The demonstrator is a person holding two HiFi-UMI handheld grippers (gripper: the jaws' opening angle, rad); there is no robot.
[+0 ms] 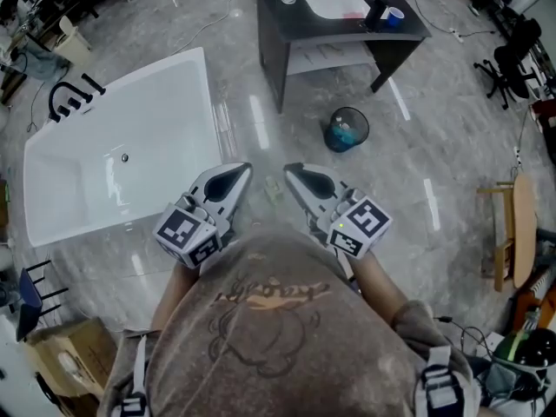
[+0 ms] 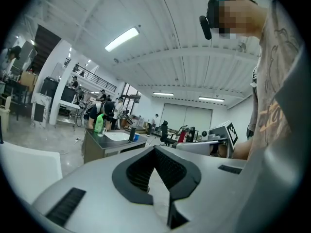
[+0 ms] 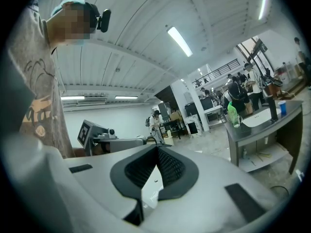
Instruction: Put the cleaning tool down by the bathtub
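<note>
My left gripper [image 1: 241,172] and right gripper [image 1: 292,172] are pinched together and empty, mid-frame — job done, I think. A small pale scrap [image 1: 274,189] lies just right of the big white bathtub [image 1: 165,111] — maybe the cleaning tool.

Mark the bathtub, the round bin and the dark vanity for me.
bathtub [image 1: 148,129], head view, on its white inner floor.
round bin [image 1: 364,119], head view, on its rim.
dark vanity [image 1: 285,21], head view, on bare countertop left of the basin.
</note>
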